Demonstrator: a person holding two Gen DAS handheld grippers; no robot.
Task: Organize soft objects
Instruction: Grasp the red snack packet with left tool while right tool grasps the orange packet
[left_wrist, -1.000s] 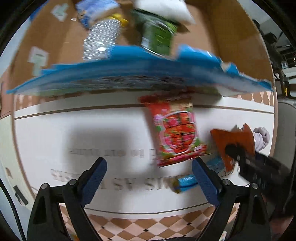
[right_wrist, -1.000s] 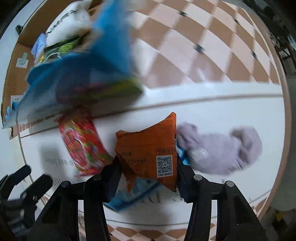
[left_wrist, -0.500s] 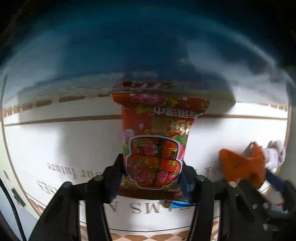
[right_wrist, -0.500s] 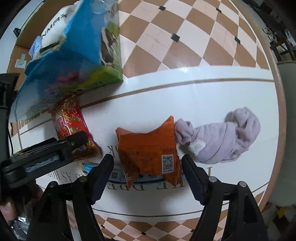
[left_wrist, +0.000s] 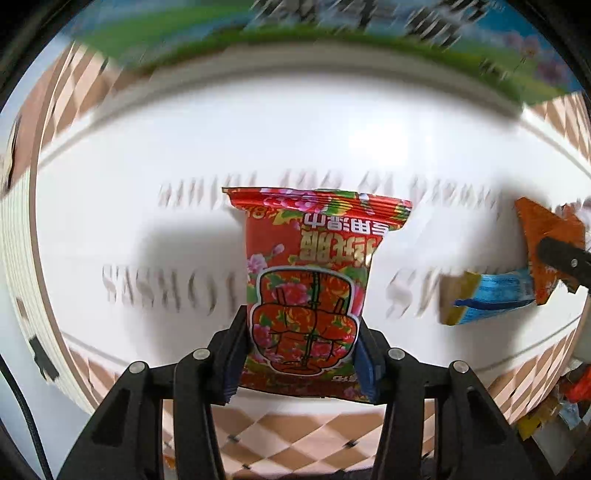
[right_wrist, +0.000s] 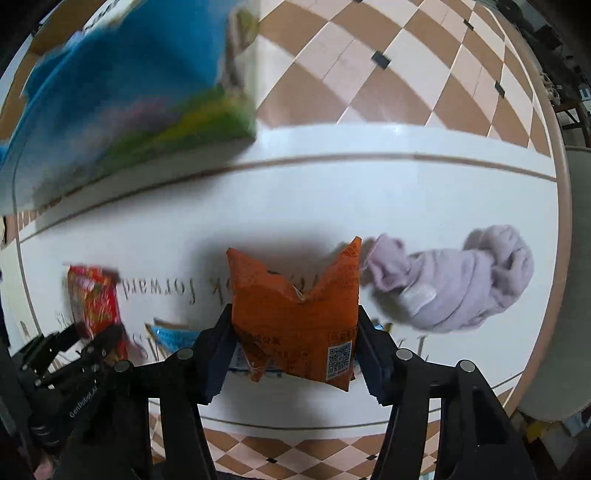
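L hand-held gripper (left_wrist: 301, 341) points steeply down & its jaws are closing on the red floral packet (left_wrist: 310, 280); pads press both sides of packet's lower part, so it's gripped. Packet hangs above the white worktop (left_wrist: 147, 147), printed side to the camera, text upside down, shadow falling to its left. Background streaked w/ blur.

R hand-held gripper (right_wrist: 295, 347) also points down, jaws closing, pads squeezing the orange packet (right_wrist: 295, 314) at both edges; top of packet is dented into a V, QR code on its lower right. Gripped too.

Blue packet (right_wrist: 170, 336) lies flat on worktop, partly under the orange one & behind the R gripper's fingers; in L view it shows at the right w/ a yellow end. Lilac fleece cloth (right_wrist: 454, 284) sits bunched on worktop just right of the orange packet, near touching its upper corner; can't tell if they meet. Blue-green box (right_wrist: 129, 99) stands at worktop's far-left edge, blurred. Checkered floor (right_wrist: 406, 74) beyond.

In R view the L gripper shows at bottom left w/ the red packet.
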